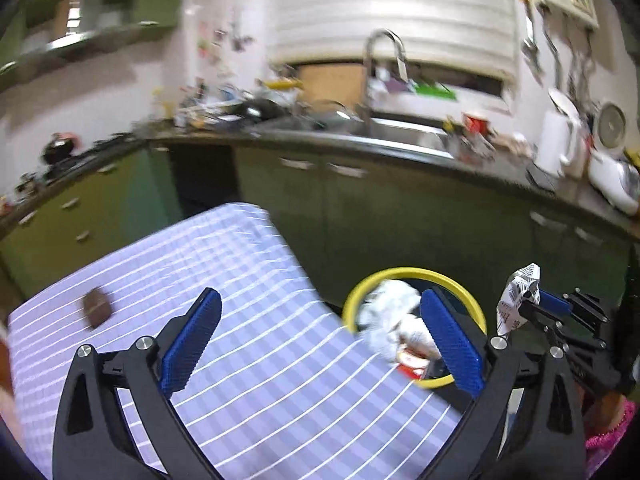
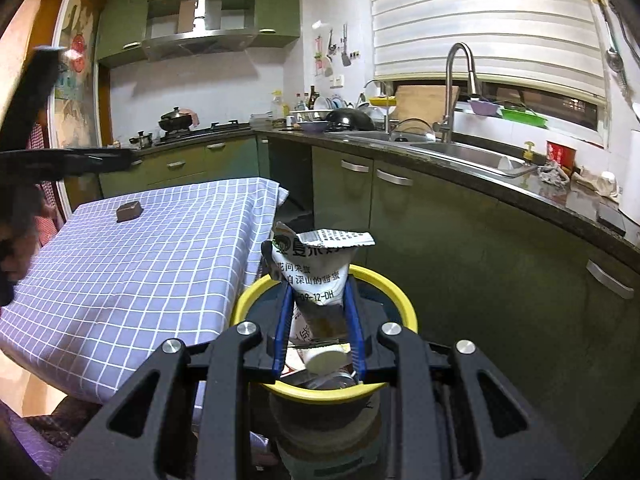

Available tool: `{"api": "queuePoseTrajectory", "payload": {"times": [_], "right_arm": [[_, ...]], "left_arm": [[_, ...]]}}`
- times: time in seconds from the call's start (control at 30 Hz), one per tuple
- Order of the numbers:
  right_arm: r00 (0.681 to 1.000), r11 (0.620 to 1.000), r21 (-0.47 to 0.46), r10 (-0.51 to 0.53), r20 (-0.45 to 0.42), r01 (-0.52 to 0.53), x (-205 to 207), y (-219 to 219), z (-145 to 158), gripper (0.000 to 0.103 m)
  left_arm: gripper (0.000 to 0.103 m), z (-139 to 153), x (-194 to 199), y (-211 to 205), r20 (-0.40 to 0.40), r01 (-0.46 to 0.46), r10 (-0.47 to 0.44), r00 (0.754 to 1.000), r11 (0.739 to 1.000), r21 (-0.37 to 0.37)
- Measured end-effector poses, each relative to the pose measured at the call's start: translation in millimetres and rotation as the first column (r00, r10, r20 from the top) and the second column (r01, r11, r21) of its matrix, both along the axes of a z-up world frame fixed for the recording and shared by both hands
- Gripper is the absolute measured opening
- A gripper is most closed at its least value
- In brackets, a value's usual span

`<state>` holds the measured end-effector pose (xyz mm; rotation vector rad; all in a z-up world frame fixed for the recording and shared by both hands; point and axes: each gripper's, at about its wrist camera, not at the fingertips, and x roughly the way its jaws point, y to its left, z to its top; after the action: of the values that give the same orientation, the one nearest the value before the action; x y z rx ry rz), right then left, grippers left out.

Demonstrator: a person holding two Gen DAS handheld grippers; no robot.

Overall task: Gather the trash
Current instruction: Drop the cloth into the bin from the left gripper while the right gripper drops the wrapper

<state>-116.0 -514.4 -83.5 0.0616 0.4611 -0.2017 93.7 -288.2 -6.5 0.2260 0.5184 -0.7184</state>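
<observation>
Two grippers at work | right gripper [image 2: 318, 320] clamps crinkled white printed foil wrapper [image 2: 316, 268] over yellow-rimmed bin [image 2: 404, 304] | left gripper [image 1: 320, 344] spread, empty | wrapper likely light, limp, slippery; pinch mid-body

The left gripper [image 1: 320, 336] fills the bottom of its own picture. It has two thick black arms with triangle-shaped holes cut in them and round shiny silver screws on the joints. Its fingers [image 1: 191, 342] have bumpy bright blue pads. At the lower right edge of that picture is a bit of fuzzy pink sleeve [image 1: 610, 430]. The right gripper [image 2: 318, 326] has the same black arms, silver screws and thin blue pads.
</observation>
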Motion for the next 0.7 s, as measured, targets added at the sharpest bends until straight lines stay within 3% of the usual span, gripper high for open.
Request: {"api": "queuePoseTrajectory", "payload": {"times": [0.17,0.3,0.53,0.7], "right_arm": [[1.0,1.0,0.006,0.021,-0.006,-0.021,8,4,1,0.024],[0.999,1.0,0.011,0.021,-0.029,-0.021,19,0,-2,0.024],[0.995,0.999,-0.035,-0.008,-0.099,0.004,53,-15,-14,0.024],[0.989,0.999,-0.046,-0.028,-0.142,0.021,71,-26,-25,0.024]], "left_arm": [[0.098,16,-17,83,0.066,-0.168,0.171,0.983,0.984,-0.053],[0.098,14,-29,136,0.094,-0.288,0.294,0.951,0.955,-0.074],[0.098,-12,-23,202,-0.025,-0.422,0.422,0.906,0.901,-0.096],[0.098,-29,-13,221,-0.085,-0.451,0.445,0.891,0.889,-0.08]]}}
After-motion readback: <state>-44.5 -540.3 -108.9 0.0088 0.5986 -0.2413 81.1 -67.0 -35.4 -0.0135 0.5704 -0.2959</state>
